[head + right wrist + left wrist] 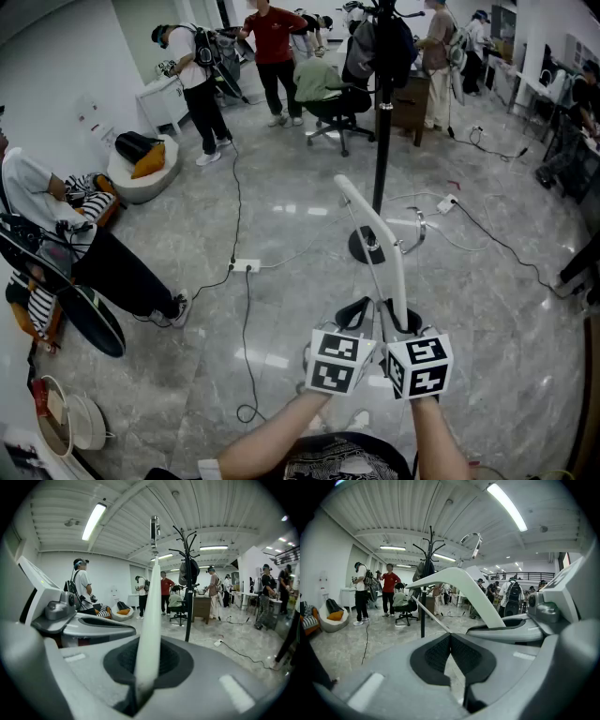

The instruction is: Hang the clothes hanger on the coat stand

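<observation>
A white clothes hanger [375, 225] rises from both grippers toward the black coat stand [382, 112], whose round base [366, 249] stands on the floor just beyond it. My right gripper [403, 319] is shut on the hanger's broad white arm [152, 611], with the metal hook [154, 529] at its far end. My left gripper [354, 311] sits beside it; its pads [436, 653] meet on the hanger's thin lower bar [431, 615]. In the left gripper view the white arm [464, 583] and hook [473, 543] are up right, and the stand [423, 602] is behind them. Coats hang on the stand's top.
A power strip [246, 265] and its black cable lie on the grey floor to the left, another strip [446, 203] to the right. A seated person [75, 244] is at the left. Standing people, an office chair [337, 108] and a desk [412, 98] are behind the stand.
</observation>
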Demonstrator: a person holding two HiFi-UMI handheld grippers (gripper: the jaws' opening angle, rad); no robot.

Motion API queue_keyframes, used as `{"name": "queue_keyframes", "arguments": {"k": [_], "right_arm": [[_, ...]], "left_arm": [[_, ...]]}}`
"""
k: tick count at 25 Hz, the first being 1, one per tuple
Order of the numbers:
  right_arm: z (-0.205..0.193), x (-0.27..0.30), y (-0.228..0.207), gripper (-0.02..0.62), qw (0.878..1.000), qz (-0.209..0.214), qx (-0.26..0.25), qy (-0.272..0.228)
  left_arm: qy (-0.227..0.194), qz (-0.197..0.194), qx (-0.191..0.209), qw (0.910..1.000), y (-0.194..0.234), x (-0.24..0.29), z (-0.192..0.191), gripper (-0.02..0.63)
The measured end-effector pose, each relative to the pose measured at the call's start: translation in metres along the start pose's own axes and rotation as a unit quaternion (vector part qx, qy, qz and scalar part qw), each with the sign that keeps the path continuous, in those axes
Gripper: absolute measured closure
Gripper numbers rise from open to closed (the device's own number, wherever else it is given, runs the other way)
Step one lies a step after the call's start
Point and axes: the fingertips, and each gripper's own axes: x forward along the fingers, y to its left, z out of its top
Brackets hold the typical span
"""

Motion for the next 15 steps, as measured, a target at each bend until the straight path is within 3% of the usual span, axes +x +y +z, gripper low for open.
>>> {"name": "queue_keyframes", "arguments": {"k": [15], "right_arm": [[-0.003,-0.005,-0.063,0.561,0.999,0.038,-0.005,0.001]], "left_arm": [[0.003,0.027,0.004,0.9996,-0.043,0.049,0.014,0.601]]}}
